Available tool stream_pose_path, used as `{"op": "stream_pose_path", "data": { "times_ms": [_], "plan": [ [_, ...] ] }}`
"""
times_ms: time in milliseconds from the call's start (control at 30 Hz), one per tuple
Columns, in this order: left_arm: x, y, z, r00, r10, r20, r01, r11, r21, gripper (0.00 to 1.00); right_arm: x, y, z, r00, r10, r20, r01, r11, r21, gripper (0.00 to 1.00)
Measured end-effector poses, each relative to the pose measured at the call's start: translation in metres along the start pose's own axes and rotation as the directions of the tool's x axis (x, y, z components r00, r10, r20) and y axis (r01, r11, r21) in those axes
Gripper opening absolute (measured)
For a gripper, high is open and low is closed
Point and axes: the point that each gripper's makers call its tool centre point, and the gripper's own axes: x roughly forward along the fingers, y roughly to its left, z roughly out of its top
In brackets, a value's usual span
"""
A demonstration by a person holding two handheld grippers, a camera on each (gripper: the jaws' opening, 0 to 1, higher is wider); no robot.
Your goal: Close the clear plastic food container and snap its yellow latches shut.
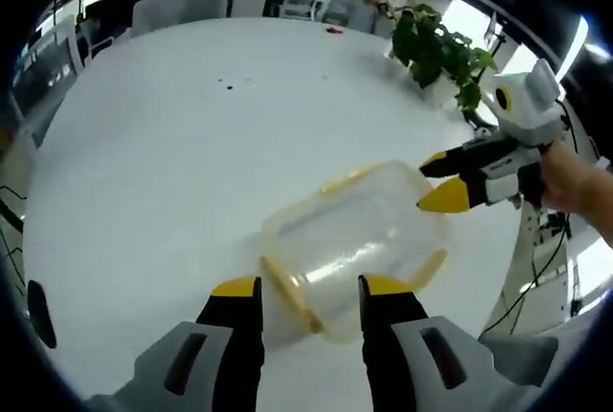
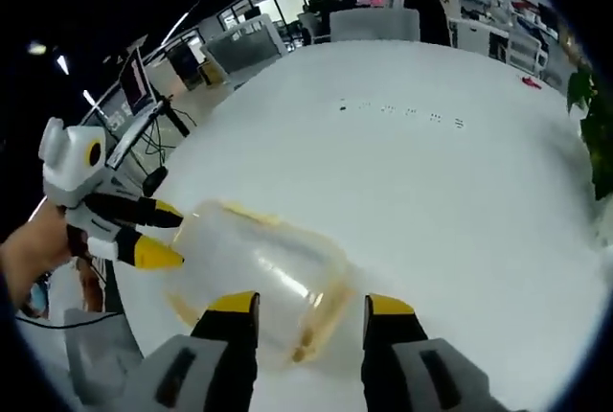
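White table (image 1: 144, 172) mostly bare beyond container (image 1: 354, 244) | container near table's edge, plant (image 1: 436, 48) well beyond | left gripper (image 1: 306, 289) jaws apart, flanking container's latch (image 1: 290, 293) | right gripper (image 2: 310, 308) jaws apart at opposite end

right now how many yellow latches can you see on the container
3 in the left gripper view: far latch, near latch, right-side latch on the clear container. A fourth may be hidden.
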Motion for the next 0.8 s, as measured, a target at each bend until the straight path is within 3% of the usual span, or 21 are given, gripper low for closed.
{"op": "stream_pose_path", "data": {
  "times_ms": [133, 267, 500, 600, 633, 667, 800],
  "plan": [
    [0.001, -0.001, 0.001, 1.0, -0.009, -0.002, 0.009, 1.0, -0.018, 0.35, 0.001, 0.006, 0.0, 1.0, 0.031, -0.001, -0.031, 1.0, -0.001, 0.34],
    [0.001, -0.001, -0.001, 1.0, -0.021, -0.005, 0.021, 0.999, -0.041, 0.34, 0.005, 0.009, -0.003, 0.999, 0.045, -0.017, -0.043, 0.997, 0.07, 0.37],
    [0.002, -0.003, -0.001, 1.0, -0.022, -0.004, 0.021, 0.999, -0.038, 0.32, 0.006, 0.01, -0.002, 0.998, 0.047, -0.033, -0.046, 0.997, 0.055, 0.36],
    [0.003, -0.004, -0.001, 1.0, -0.03, 0.0, 0.03, 0.996, -0.09, 0.31, 0.006, 0.01, -0.003, 0.998, 0.047, -0.044, -0.045, 0.997, 0.063, 0.33],
    [0.003, -0.005, 0.001, 0.999, -0.042, 0.014, 0.043, 0.996, -0.081, 0.29, 0.006, 0.015, -0.005, 0.996, 0.077, -0.054, -0.07, 0.99, 0.121, 0.31],
    [0.003, -0.001, -0.007, 1.0, -0.021, -0.011, 0.02, 0.992, -0.121, 0.29, 0.008, 0.014, -0.018, 0.993, 0.063, -0.103, -0.053, 0.994, 0.097, 0.3],
    [0.007, -0.004, -0.005, 0.999, -0.026, -0.027, 0.023, 0.995, -0.095, 0.29, 0.015, 0.017, -0.016, 0.996, 0.037, -0.086, -0.029, 0.995, 0.097, 0.31]
  ]
}}
